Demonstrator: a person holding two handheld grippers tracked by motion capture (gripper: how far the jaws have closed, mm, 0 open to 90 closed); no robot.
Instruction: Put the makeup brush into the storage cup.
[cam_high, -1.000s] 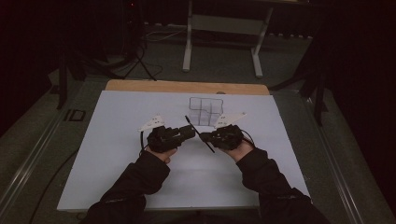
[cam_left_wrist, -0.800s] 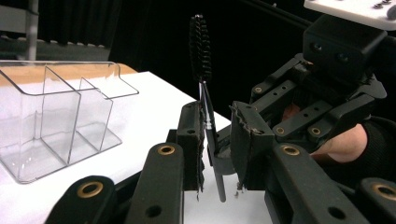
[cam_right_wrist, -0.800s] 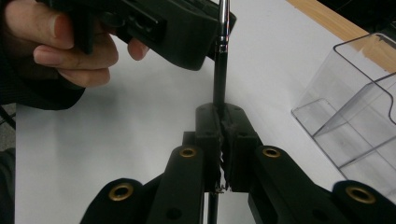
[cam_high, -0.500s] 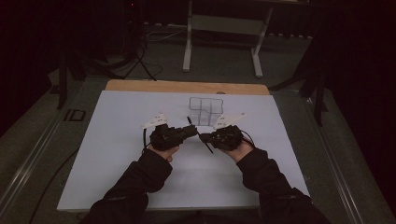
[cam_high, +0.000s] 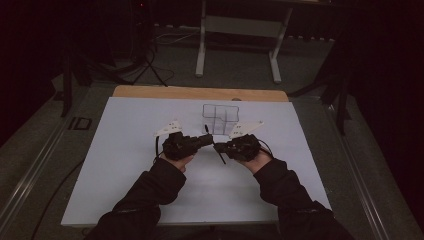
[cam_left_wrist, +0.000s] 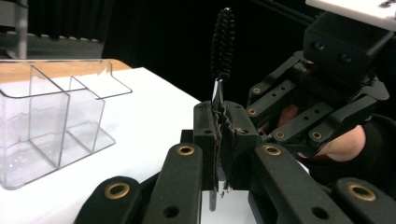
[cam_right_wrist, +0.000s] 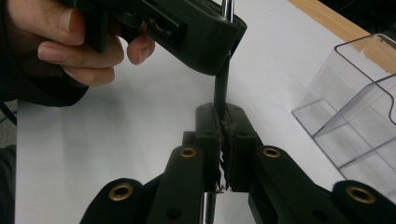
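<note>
In the left gripper view, the jaws of the left gripper (cam_left_wrist: 222, 140) have just been closing and are now clamping the thin metal stem of a mascara wand (cam_left_wrist: 222, 44), with its bristled black brush standing up above the pads. In the right gripper view, the jaws of the right gripper (cam_right_wrist: 223, 140) are pressing tight on the wand's dark handle end, so the wand is spanning between the two grippers, held off the white tabletop (cam_high: 125, 165) in front of the person. The wand is looking light and stiff but very slender, so it is likely to twist or slip in flat pads if pulled sideways; a firm pinch on the smooth stem or handle is the safer hold. The bristles are soft and would crush or shed under pressure, so they are best left untouched. If the handle is a separate cap, a straight pull along the wand should suit it better than bending. Just beyond the grippers, a clear plastic organizer (cam_high: 219, 118) with open compartments is standing on the tabletop.
</note>
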